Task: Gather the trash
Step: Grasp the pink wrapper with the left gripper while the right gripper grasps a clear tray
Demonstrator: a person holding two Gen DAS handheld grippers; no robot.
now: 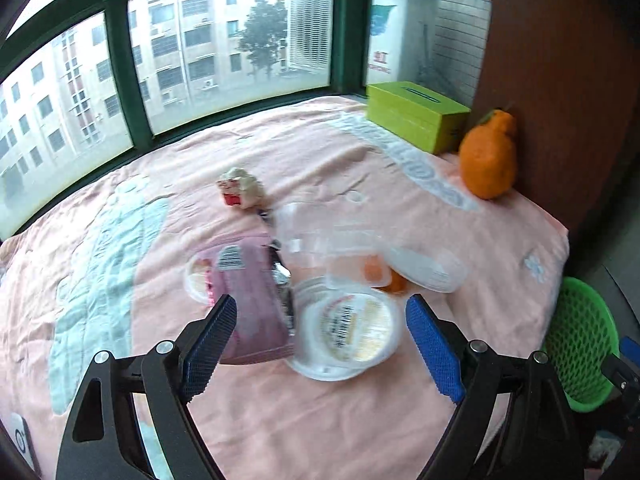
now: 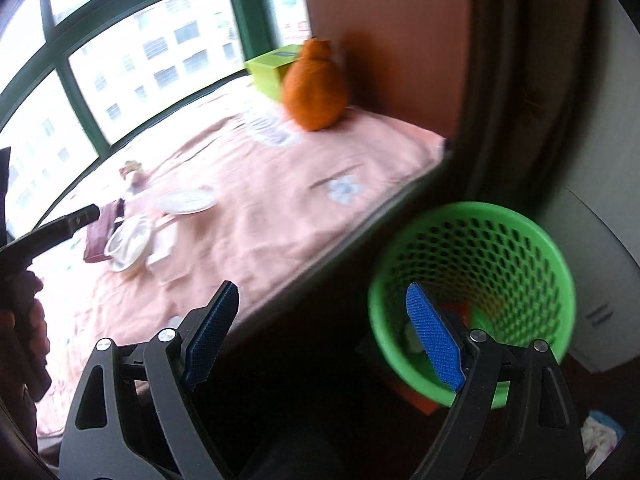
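Trash lies on a pink blanket [image 1: 280,420]: a white plastic cup with a barcode lid [image 1: 352,330], a pink wrapper with a barcode [image 1: 252,300], clear plastic lids [image 1: 340,244] and a crumpled paper ball [image 1: 242,188]. My left gripper [image 1: 320,328] is open and empty, its jaws just in front of the cup and wrapper. My right gripper [image 2: 320,320] is open and empty, off the bed's edge, beside a green mesh bin [image 2: 480,280]. The bin also shows at the right in the left wrist view [image 1: 580,344]. The trash pile shows far left in the right wrist view [image 2: 132,236].
A green tissue box [image 1: 416,116] and an orange plush fruit [image 1: 488,156] stand at the back right by a brown wall. Green-framed windows [image 1: 120,92] run along the far side. The bin holds some scraps at its bottom.
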